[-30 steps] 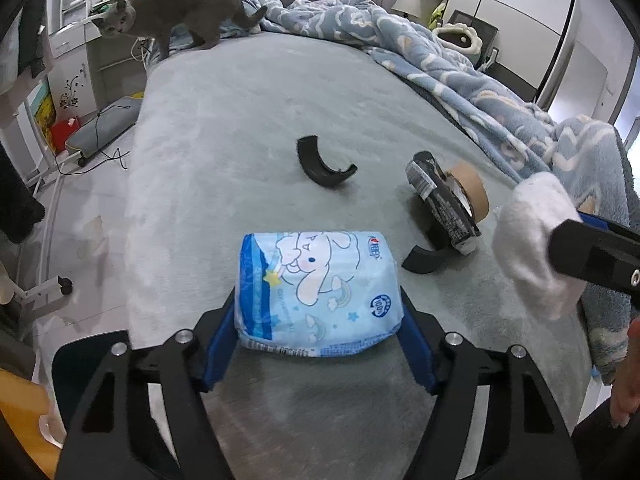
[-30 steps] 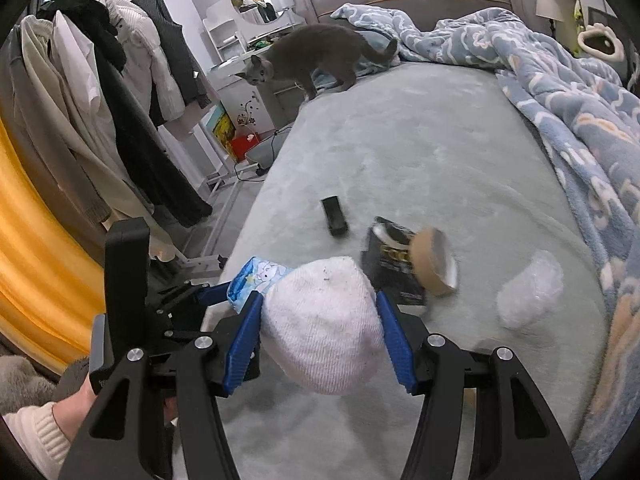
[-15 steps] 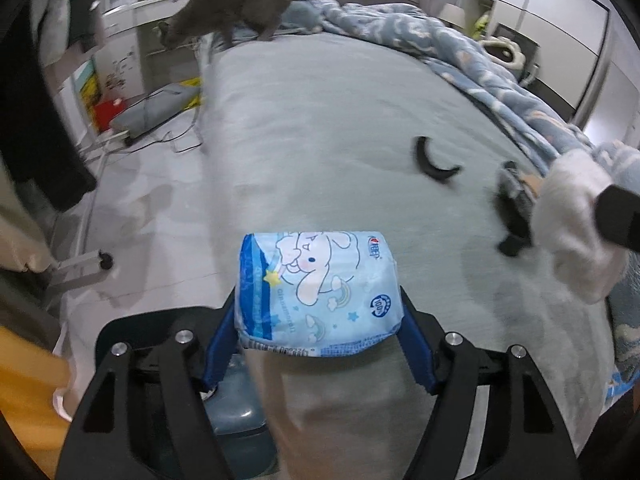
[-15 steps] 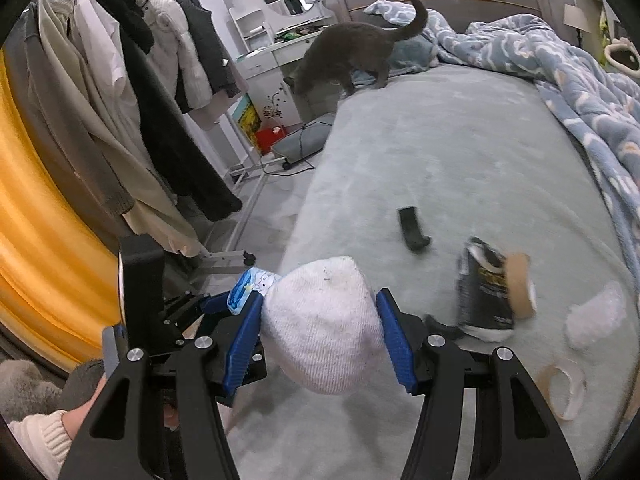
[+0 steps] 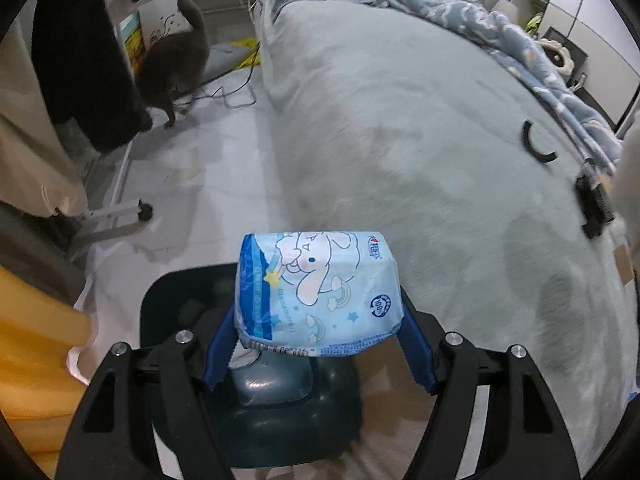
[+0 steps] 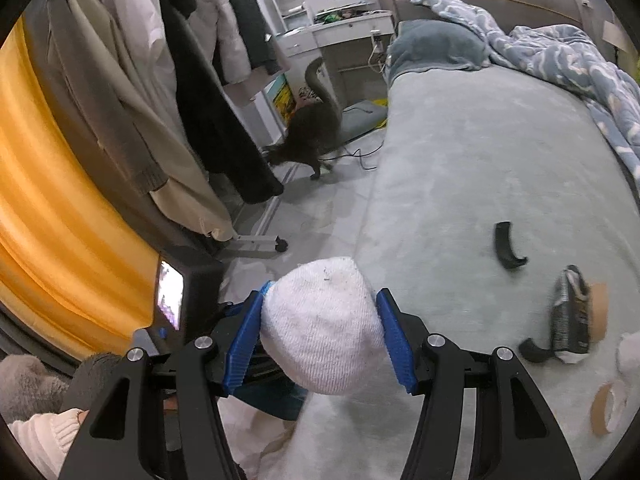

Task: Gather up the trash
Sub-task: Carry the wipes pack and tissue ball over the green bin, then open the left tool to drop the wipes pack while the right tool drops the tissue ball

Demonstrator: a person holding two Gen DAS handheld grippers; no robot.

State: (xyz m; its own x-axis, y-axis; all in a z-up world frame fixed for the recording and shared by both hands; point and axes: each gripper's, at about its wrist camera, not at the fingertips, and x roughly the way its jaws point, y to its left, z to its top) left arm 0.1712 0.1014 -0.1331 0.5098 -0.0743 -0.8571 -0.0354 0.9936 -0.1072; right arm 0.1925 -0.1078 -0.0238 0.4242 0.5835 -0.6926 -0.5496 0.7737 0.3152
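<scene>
A blue tissue pack (image 5: pixel 318 290) is clamped between the left gripper (image 5: pixel 318 344) fingers, above a dark bin (image 5: pixel 280 412) beside the bed (image 5: pixel 420 140). A white balled sock (image 6: pixel 320 332) is clamped in the right gripper (image 6: pixel 320 336).

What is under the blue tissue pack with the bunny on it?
Under the tissue pack, held by the left gripper, sits a dark bin on the floor beside the bed. The pack hides most of its inside.
</scene>
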